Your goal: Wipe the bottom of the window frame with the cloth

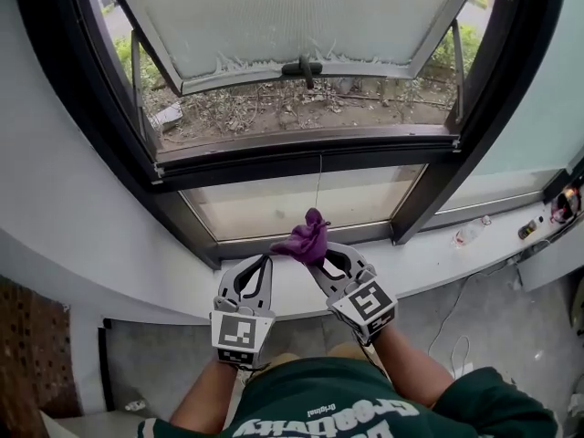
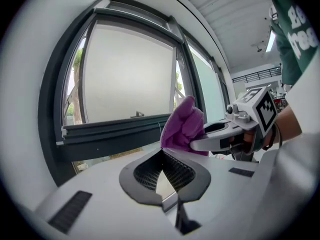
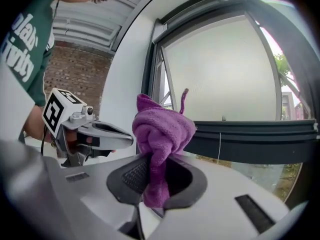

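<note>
Right tool (image 1: 319, 261) clamps a bunched purple cloth (image 1: 307, 237) near the dark window frame (image 1: 301, 153), while the left tool (image 1: 266, 261), just beside, is closed and empty.

Plain indoor rm: big window (image 1: 301, 203), brick wall (image 1: 32, 363).

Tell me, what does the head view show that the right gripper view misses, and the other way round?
Only the head view shows the white sill below the window and the marker cube on the right hand-held gripper. Only the right gripper view shows a brick wall behind the person, and that gripper's ribbed pads shut on the purple cloth. Both show the cloth, the left hand-held gripper beside it, and the dark window frame.
</note>
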Available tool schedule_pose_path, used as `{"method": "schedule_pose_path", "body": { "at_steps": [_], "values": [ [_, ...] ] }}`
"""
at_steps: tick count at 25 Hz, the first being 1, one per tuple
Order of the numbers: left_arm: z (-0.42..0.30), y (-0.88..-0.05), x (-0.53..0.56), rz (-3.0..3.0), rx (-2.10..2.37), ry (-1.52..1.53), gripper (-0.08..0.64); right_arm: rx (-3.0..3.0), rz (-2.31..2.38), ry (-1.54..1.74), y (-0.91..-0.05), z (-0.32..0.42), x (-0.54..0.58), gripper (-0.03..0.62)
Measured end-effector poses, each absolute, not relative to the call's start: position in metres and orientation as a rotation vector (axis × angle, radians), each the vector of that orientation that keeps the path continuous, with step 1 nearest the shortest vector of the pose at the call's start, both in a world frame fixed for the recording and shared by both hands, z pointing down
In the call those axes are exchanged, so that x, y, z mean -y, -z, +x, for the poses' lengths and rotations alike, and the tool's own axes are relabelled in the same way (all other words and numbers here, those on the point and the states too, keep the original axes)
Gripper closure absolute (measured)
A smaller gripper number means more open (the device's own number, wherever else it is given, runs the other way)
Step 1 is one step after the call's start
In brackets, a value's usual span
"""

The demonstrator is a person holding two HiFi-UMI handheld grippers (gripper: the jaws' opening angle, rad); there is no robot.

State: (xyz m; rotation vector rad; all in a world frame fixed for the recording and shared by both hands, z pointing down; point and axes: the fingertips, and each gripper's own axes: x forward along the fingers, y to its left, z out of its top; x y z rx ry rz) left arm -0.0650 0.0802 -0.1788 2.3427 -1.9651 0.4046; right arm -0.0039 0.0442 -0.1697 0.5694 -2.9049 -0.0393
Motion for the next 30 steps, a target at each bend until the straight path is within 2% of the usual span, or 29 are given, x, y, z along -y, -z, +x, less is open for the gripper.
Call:
{"method": "schedule_pose_path", "body": {
  "at_steps": [17, 30],
  "values": [
    [-0.059, 0.216, -0.066, 2.407, 1.893, -0.224, 0.551, 2.912, 0.597, 0.013, 0.174, -0.002, -0.039, 0.526],
    [-0.069, 0.200, -0.064, 2.389, 1.922, -0.306, 0.551, 2.885, 0.592, 0.014, 0.166, -0.006, -0.034, 0.526]
  ]
}}
